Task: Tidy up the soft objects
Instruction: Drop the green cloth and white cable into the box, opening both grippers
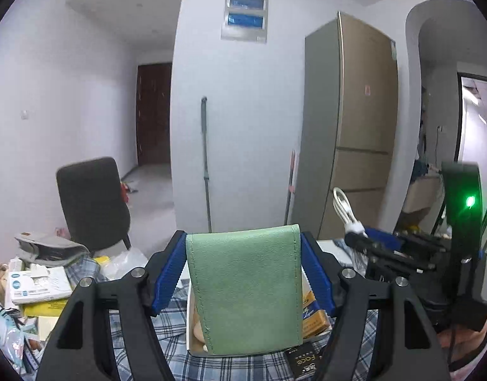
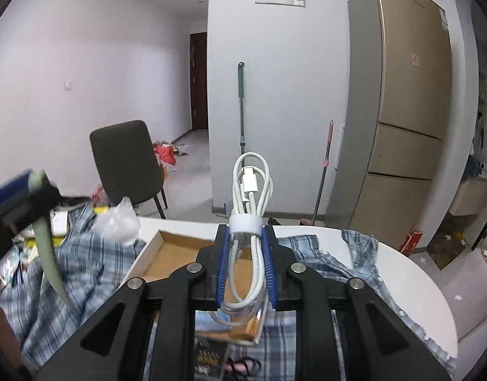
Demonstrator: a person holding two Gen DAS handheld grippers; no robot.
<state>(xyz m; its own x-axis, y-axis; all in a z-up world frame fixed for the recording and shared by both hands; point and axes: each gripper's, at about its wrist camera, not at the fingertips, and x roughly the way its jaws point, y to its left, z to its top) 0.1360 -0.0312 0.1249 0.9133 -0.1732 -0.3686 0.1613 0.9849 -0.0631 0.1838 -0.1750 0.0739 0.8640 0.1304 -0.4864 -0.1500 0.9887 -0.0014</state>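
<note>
L gripper [image 1: 243,247] is clamping a green leather pouch [image 1: 248,289], R gripper [image 2: 246,238] is pinching a coiled white cable [image 2: 250,197]; both are hanging above the counter [image 2: 411,273] w/ plaid shirt [image 2: 84,266].

The green pouch [image 1: 246,289] looked like matt, grained leatherette with stitched edges. The white cable [image 2: 250,209] was braided, bound by a fabric strap. The plaid shirt [image 2: 84,273] was soft woven cloth; the tray [image 2: 176,250] showed raw cardboard; the worktop [image 2: 411,282] was smooth white.
</note>
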